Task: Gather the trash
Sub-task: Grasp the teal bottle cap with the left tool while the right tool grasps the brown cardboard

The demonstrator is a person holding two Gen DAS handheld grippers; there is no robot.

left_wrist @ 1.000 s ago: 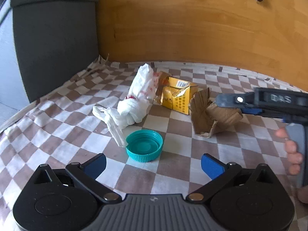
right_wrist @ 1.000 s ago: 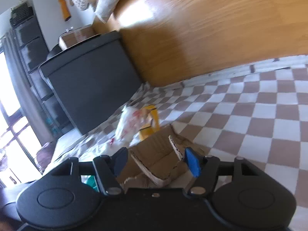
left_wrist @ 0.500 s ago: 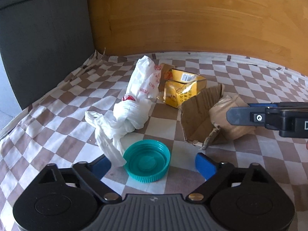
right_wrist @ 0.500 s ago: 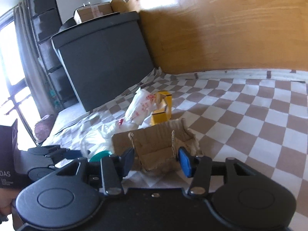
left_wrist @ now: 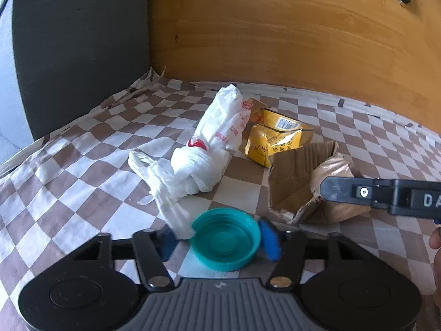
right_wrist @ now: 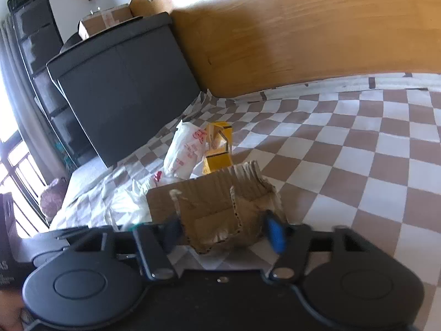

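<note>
A teal bottle cap (left_wrist: 226, 239) lies open side up on the checkered cloth (left_wrist: 82, 171), between the blue pads of my left gripper (left_wrist: 220, 241), whose jaws stand close on either side of it. Behind it lie a knotted white plastic bag (left_wrist: 204, 151), a crushed yellow carton (left_wrist: 278, 138) and a torn cardboard piece (left_wrist: 297, 182). My right gripper (right_wrist: 224, 233) has its jaws around the near edge of the cardboard piece (right_wrist: 217, 204). The bag (right_wrist: 184, 149) and the carton (right_wrist: 219, 149) lie beyond it.
A dark grey cabinet (left_wrist: 80, 52) stands at the far left edge of the cloth. A wooden panel (left_wrist: 289, 33) rises along the back. The cloth (right_wrist: 372, 151) stretches away to the right. My right gripper's body (left_wrist: 386, 197) crosses the left wrist view over the cardboard.
My left gripper has moved forward so the teal cap sits between its pads, and the jaws have narrowed. My right gripper has moved in onto the cardboard.
</note>
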